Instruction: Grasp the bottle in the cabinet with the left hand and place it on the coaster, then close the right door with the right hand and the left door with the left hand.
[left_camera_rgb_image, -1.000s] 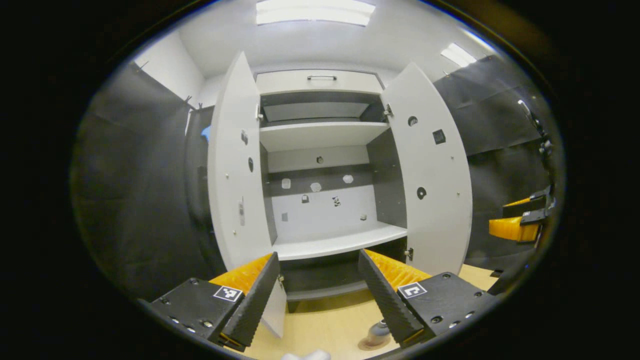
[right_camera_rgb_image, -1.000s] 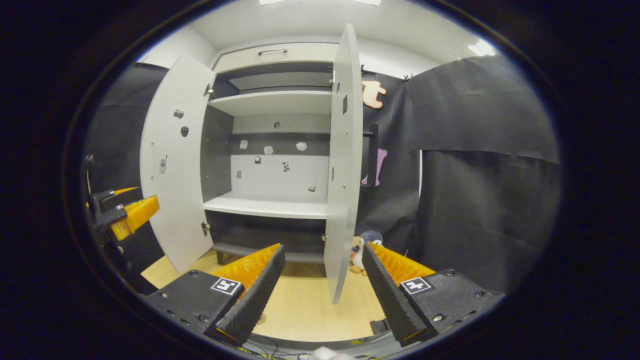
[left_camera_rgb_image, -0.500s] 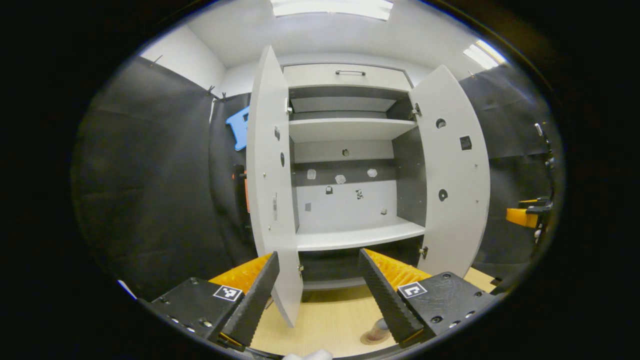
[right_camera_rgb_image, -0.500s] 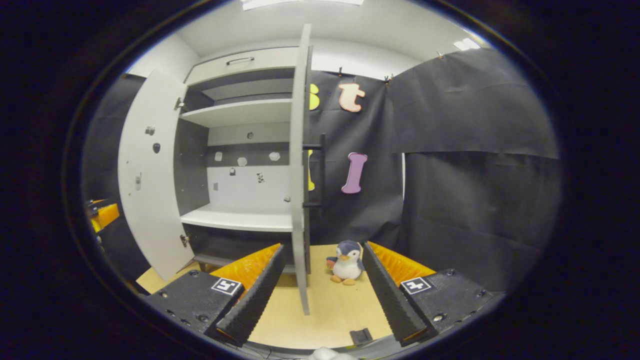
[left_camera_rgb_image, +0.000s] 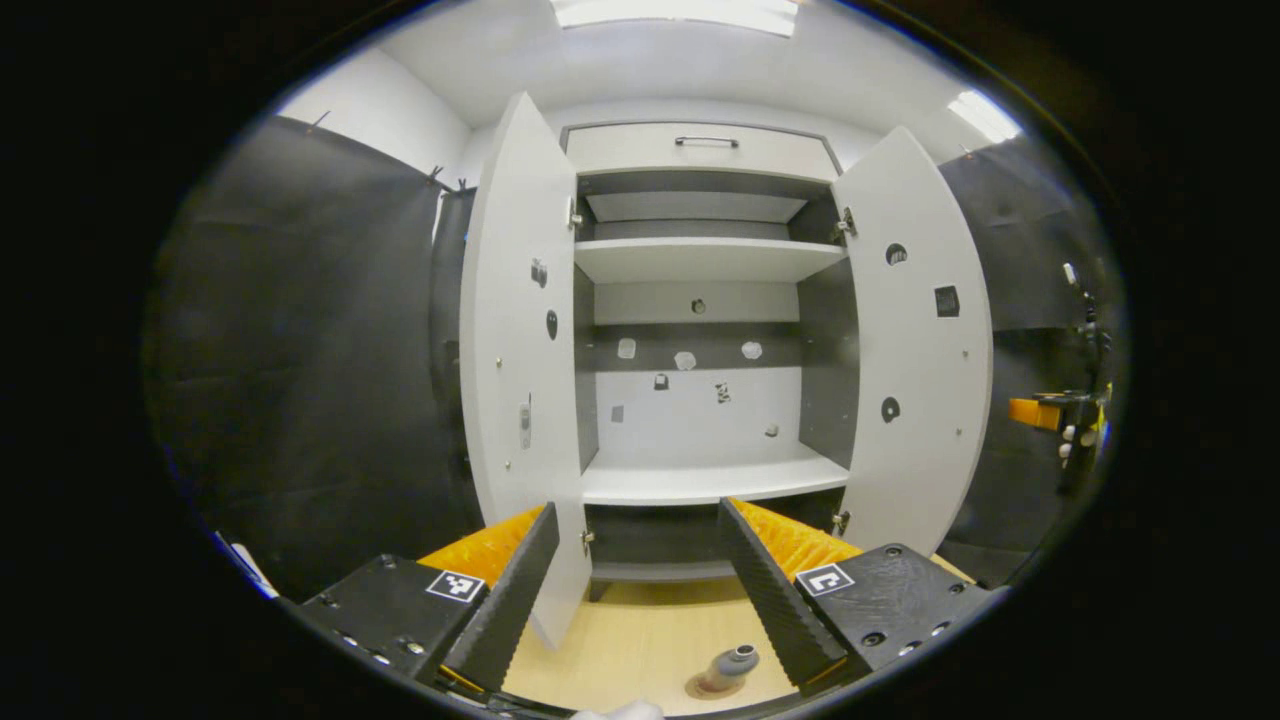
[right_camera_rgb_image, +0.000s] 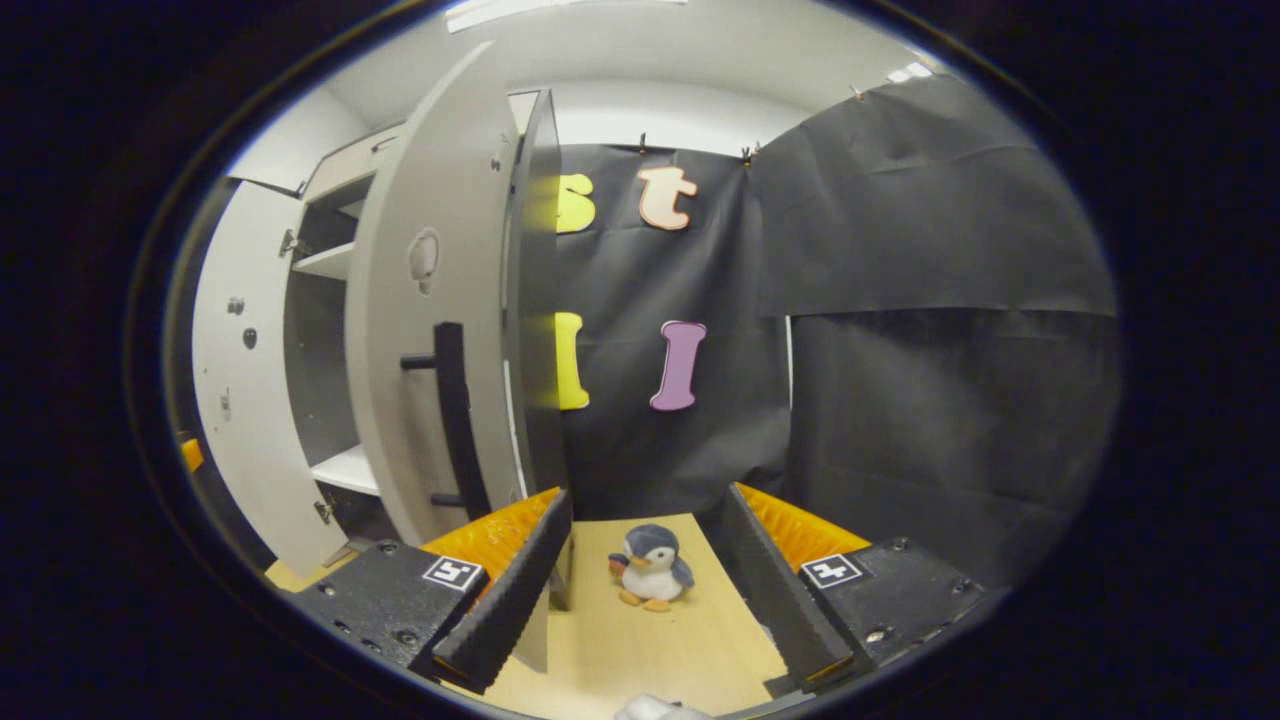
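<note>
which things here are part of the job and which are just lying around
Part of the job:
bottle on the coaster
left door, open
right door, open
cabinet
left gripper, open
right gripper, open

Just lying around:
toy penguin on the tabletop

cabinet (left_camera_rgb_image: 700, 150) pale grey outside, with dark grey side walls and a dark band across its white back panel. both doors (left_camera_rgb_image: 515, 330) pale grey. door handle (right_camera_rgb_image: 452, 415) black. tabletop (left_camera_rgb_image: 640, 645) light wood. bottle (left_camera_rgb_image: 728, 668) grey on a brownish coaster (left_camera_rgb_image: 700, 688). toy penguin (right_camera_rgb_image: 650, 568) dark blue-grey and white, orange feet.
</note>
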